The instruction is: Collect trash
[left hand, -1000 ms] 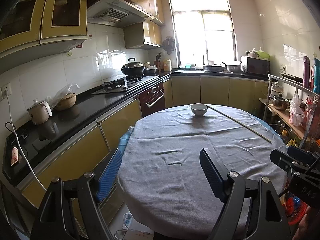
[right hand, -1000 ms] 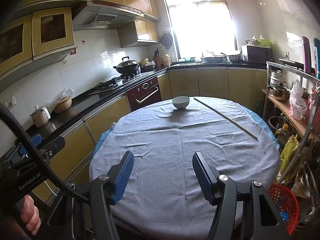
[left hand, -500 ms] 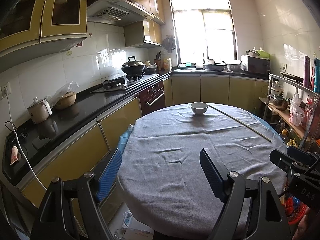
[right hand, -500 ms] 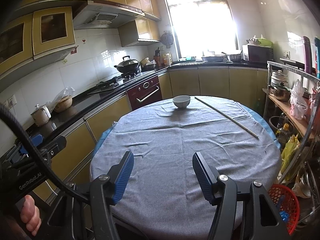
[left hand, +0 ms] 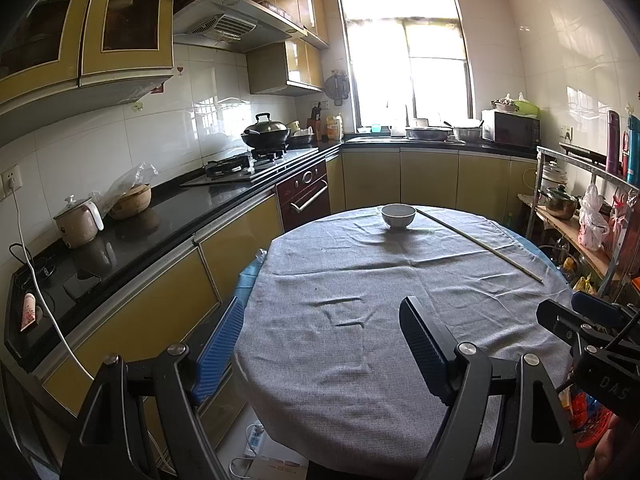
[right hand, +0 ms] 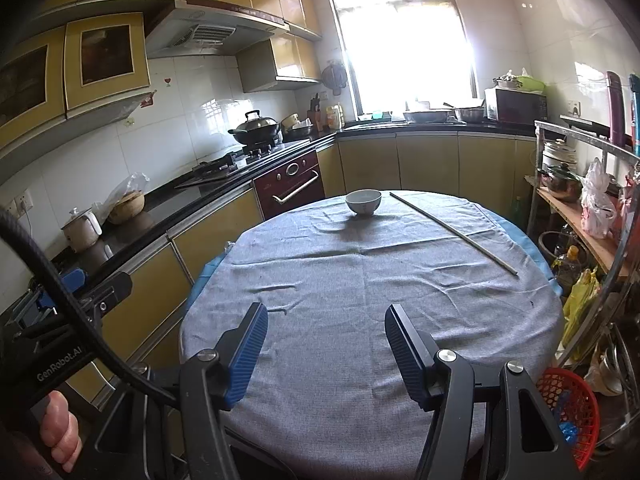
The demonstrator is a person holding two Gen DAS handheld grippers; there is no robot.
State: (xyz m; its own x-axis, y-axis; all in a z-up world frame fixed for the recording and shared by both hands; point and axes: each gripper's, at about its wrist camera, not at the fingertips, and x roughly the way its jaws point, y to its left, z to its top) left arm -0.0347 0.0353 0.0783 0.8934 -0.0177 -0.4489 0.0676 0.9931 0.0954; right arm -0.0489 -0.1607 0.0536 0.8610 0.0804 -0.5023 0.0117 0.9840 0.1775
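A round table with a grey cloth (left hand: 360,320) (right hand: 360,280) fills the middle of both views. A white bowl (left hand: 398,216) (right hand: 363,202) stands at its far side. A long thin stick (left hand: 480,244) (right hand: 452,232) lies to the right of the bowl. My left gripper (left hand: 322,334) is open and empty above the table's near left edge. My right gripper (right hand: 326,340) is open and empty above the near edge. No loose trash shows on the cloth.
A black counter (left hand: 120,236) with a kettle (left hand: 78,226), a stove and a wok (left hand: 266,134) runs along the left. A metal rack (right hand: 580,200) with pots and bags stands at the right. A red basket (right hand: 568,412) sits low at the right.
Both grippers have moved slightly forward toward the table; nothing else has moved.
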